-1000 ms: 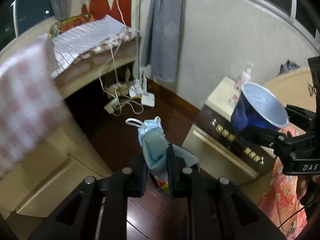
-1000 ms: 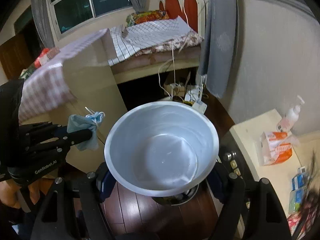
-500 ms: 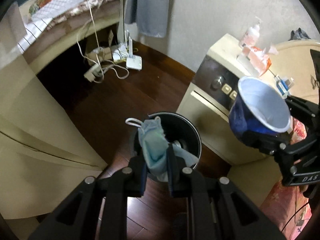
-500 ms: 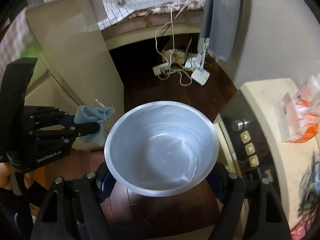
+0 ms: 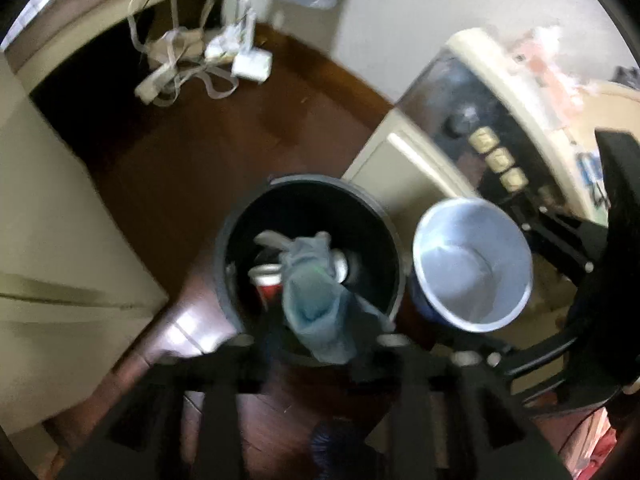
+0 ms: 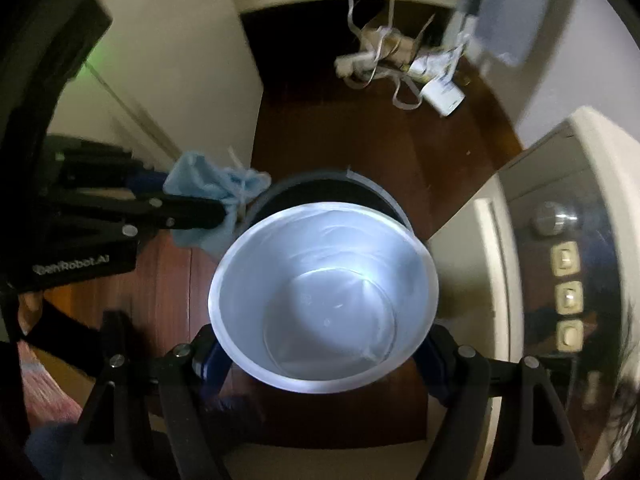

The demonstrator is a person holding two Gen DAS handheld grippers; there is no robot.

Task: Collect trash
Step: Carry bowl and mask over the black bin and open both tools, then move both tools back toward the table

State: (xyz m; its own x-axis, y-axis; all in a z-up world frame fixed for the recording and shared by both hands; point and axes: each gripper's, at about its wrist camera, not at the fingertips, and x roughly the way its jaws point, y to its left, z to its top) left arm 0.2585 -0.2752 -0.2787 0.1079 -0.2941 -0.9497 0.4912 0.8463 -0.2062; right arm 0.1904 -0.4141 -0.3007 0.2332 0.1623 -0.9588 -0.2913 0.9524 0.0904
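Observation:
My left gripper [image 5: 316, 332] is shut on a crumpled light-blue face mask [image 5: 314, 300] and holds it right over the open black trash bin [image 5: 236, 240], which has cans inside. The mask [image 6: 208, 184] also shows at the left of the right wrist view. My right gripper [image 6: 320, 360] is shut on an empty blue paper cup with a white inside [image 6: 324, 304]. The cup [image 5: 472, 264] hangs just right of the bin. In the right wrist view the bin [image 6: 360, 184] is mostly hidden behind the cup.
Dark wooden floor [image 5: 200, 152] surrounds the bin. A cream cabinet [image 5: 48, 216] stands at the left. A cream nightstand with a dark switch panel [image 5: 496, 152] stands at the right. A power strip with tangled white cables [image 5: 200, 64] lies on the floor behind.
Both grippers have tipped downward and moved closer to the bin. The mask now hangs over the bin's opening and the cup has come beside its rim. Both grips are unchanged.

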